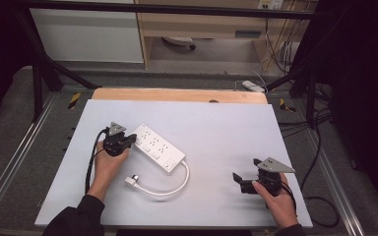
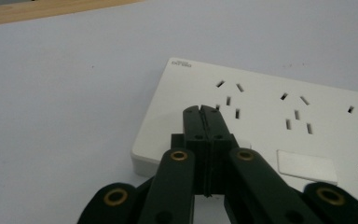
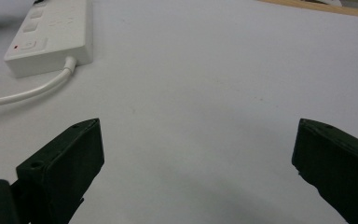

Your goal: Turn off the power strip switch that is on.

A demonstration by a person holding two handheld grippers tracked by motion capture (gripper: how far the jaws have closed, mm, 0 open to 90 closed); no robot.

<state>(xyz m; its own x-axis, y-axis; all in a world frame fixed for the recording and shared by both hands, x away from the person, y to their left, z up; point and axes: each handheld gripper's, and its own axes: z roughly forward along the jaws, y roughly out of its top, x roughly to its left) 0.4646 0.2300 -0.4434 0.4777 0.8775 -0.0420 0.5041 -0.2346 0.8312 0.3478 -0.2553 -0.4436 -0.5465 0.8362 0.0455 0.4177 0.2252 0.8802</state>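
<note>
White power strip (image 1: pixel 156 147) under pressed-together left gripper (image 2: pixel 204 112), right gripper (image 1: pixel 243 182) spread wide, empty, near table edge.

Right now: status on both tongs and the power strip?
Left tongs shut, tips over power strip near end. Right tongs open, holding nothing, over bare white mat. Cord and plug loose on mat.

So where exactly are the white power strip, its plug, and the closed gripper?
power strip (image 1: pixel 158 146), high view, middle of its top face.
plug (image 1: pixel 131 181), high view, its white body.
left gripper (image 2: pixel 200 110), left gripper view, tips of its shut jaws.
</note>
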